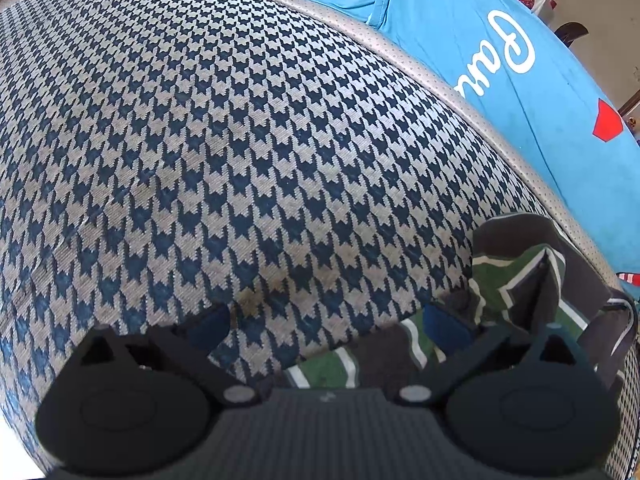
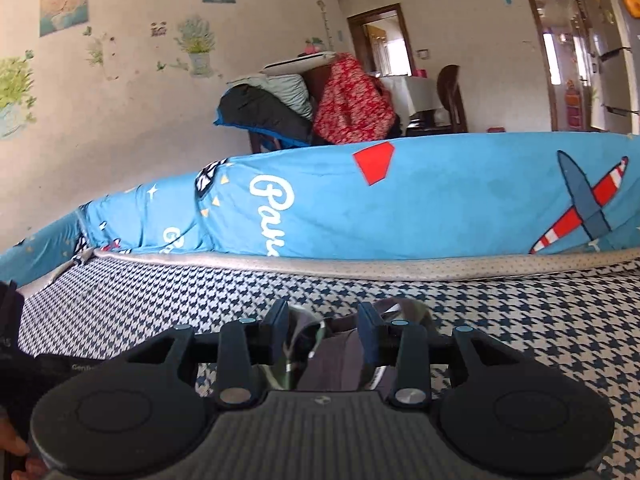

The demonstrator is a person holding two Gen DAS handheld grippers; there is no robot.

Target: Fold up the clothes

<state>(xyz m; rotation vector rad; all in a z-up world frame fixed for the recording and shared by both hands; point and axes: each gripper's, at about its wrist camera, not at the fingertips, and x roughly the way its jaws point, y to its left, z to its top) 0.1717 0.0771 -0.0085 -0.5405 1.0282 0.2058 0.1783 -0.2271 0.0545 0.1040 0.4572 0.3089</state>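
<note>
While my left gripper [image 1: 326, 320] hangs released over the houndstooth mat [image 1: 240, 140], the striped garment [image 1: 532, 280] lies bunched at four o'clock in its view, under the right finger. My right gripper [image 2: 324, 330] stands part open with the garment's blurred cloth between its fingers; I cannot tell whether the pads press it. Beyond the mat's grey border [image 2: 360, 266], at twelve o'clock, a blue printed bedsheet [image 2: 440, 200] rises like a wall, and heaped bedding [image 2: 304, 104] sits further back.

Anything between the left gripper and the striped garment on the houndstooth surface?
Nothing visible. The left gripper is open right over the striped garment, whose green, grey and white folds lie on the houndstooth surface beside its right finger and below the fingertips.
</note>
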